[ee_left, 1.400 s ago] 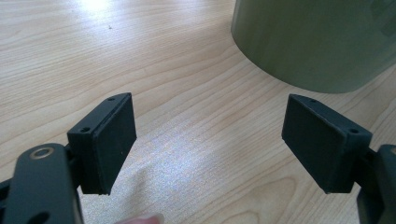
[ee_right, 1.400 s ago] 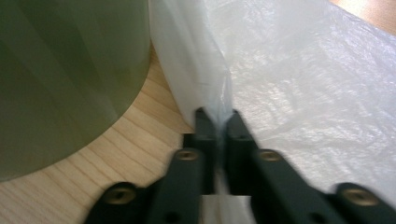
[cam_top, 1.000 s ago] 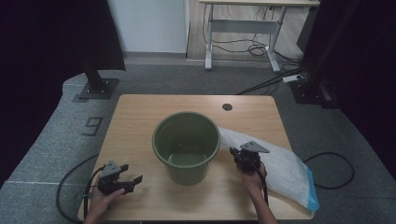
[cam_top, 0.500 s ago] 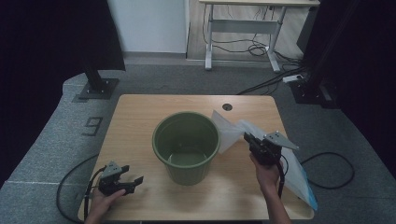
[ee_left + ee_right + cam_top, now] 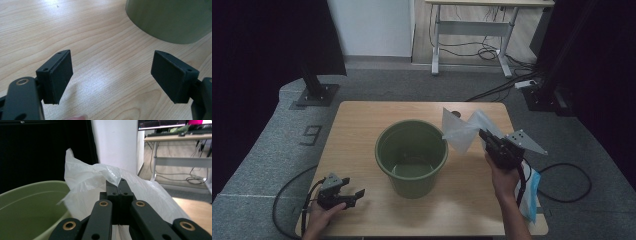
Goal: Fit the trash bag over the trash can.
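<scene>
Right gripper (image 5: 484,134) clamped on plastic bag (image 5: 464,130), now lifted higher at 3 o'clock of bucket (image 5: 412,155); left gripper (image 5: 354,195) unmoved, jaws wide.

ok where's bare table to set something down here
Bare wood on the table left of the green bucket, and along the far edge behind it. The strip between the open left gripper and the bucket is free. The right side is crowded: the right gripper lifts a plastic bag there.

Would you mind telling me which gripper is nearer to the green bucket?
Right. The right gripper, shut on a plastic bag, is raised just beside the bucket rim; the left gripper rests open on the table, farther from its base.
</scene>
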Demonstrator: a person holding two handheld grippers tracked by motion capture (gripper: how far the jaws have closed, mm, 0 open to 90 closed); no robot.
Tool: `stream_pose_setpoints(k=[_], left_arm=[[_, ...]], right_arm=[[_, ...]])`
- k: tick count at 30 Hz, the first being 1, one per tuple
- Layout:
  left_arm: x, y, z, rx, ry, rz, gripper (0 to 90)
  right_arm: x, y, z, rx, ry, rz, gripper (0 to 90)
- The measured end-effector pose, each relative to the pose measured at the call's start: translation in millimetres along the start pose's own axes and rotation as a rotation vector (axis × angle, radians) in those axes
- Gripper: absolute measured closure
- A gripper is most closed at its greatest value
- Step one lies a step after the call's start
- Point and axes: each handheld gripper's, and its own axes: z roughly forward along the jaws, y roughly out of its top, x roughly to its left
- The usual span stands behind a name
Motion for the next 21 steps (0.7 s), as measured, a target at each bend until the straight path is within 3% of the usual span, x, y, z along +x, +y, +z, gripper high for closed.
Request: stream_pose_setpoints(k=[12, 15, 21], left_arm=[[-0.6, -0.6, 2.1, 0.01, -0.002, 0.003, 17.6], [-1.3, -1.0, 3.2, 0.019, 0.0, 0.008, 17.6], [-0.2, -3.1, 4.0, 0.02, -0.002, -0.001, 17.6]], right_arm=[[11.3, 30.4, -11.8, -0.093, 0.018, 0.004, 89.0], [21.5, 39.0, -9.7, -0.098, 0.018, -0.04, 89.0], [34.3, 59.1, -11.5, -0.152, 0.034, -0.061, 89.0]])
